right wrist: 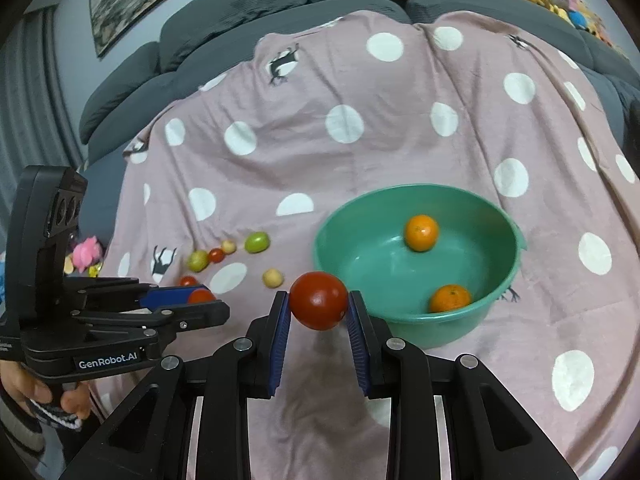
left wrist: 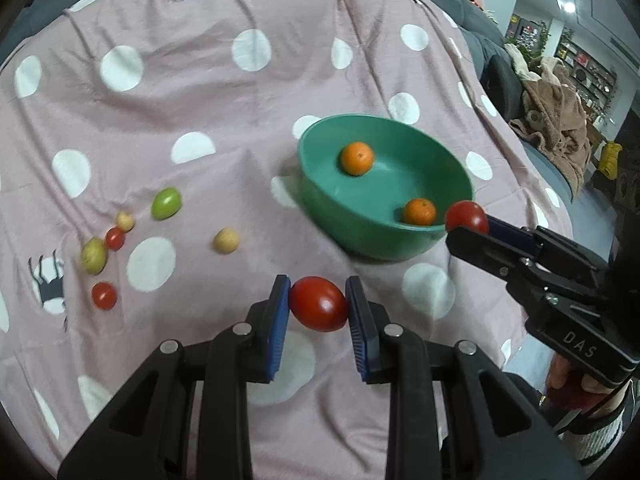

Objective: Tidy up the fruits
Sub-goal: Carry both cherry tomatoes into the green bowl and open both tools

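Each gripper carries a round red tomato. The left gripper [left wrist: 318, 304] has its jaws closed on one tomato [left wrist: 319, 309] above the pink polka-dot blanket [left wrist: 200, 112]. The right gripper [right wrist: 319, 308] has its jaws clamped on another tomato [right wrist: 319, 300] just beside the rim of the green plastic bowl [right wrist: 500, 280], which holds two oranges [right wrist: 421, 232]. Small green, red and yellowish fruits [left wrist: 165, 203] lie scattered on the blanket, left of the bowl.

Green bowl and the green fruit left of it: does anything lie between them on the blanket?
Only bare blanket; the left wrist view shows nothing between the green fruit and the bowl.
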Motion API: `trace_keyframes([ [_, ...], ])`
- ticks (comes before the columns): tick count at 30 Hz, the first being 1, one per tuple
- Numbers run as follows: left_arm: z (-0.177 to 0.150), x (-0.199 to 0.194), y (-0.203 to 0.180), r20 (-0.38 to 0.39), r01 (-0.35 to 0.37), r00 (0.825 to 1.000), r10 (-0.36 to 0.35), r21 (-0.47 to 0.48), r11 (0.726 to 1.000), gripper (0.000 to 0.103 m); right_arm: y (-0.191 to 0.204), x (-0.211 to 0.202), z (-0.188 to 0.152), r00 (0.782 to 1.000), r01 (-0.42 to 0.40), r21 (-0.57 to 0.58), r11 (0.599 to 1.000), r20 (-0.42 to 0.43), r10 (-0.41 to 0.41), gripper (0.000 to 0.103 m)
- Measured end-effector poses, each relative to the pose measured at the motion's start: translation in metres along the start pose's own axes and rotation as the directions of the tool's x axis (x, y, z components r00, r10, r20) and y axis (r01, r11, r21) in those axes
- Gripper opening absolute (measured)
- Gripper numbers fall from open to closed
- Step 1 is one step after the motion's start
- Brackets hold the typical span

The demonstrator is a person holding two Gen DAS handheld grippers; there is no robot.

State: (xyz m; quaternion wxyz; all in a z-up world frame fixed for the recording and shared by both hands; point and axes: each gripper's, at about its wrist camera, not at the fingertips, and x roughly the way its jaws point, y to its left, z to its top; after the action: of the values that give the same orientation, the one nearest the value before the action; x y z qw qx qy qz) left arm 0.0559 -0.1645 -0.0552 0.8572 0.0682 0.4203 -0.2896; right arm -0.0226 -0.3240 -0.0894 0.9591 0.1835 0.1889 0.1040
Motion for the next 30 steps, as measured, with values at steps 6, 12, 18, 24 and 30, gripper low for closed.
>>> trace_keyframes([
  [6, 0.02, 0.016, -0.017, 0.016, 0.042, 0.999, -0.043, 0.035, 0.998, 0.028, -0.021, 0.004, 0.002, 1.0, 0.022, 0.049, 0.999, 0.02, -0.023, 0.03],
  [12, 0.04, 0.038, -0.031, 0.032, 0.07, 0.997, -0.072, 0.061, 0.996, 0.028, -0.039, 0.009, 0.004, 0.998, 0.053, 0.087, 0.995, 0.029, -0.056, 0.03],
  [18, 0.054, 0.058, -0.04, 0.032, 0.097, 0.995, -0.1, 0.079, 0.992, 0.028, -0.054, 0.019, 0.008, 0.997, 0.067, 0.101, 0.993, 0.034, -0.071, 0.03],
  [24, 0.054, 0.081, -0.038, -0.008, 0.08, 0.997, -0.08, 0.072, 0.994, 0.028, -0.062, 0.034, 0.008, 0.997, 0.075, 0.114, 0.991, 0.007, -0.076, 0.03],
  [30, 0.053, 0.079, -0.038, 0.012, 0.064, 0.998, -0.065, 0.085, 0.994, 0.043, -0.065, 0.04, 0.004, 0.996, 0.086, 0.131, 0.988, -0.019, -0.084, 0.031],
])
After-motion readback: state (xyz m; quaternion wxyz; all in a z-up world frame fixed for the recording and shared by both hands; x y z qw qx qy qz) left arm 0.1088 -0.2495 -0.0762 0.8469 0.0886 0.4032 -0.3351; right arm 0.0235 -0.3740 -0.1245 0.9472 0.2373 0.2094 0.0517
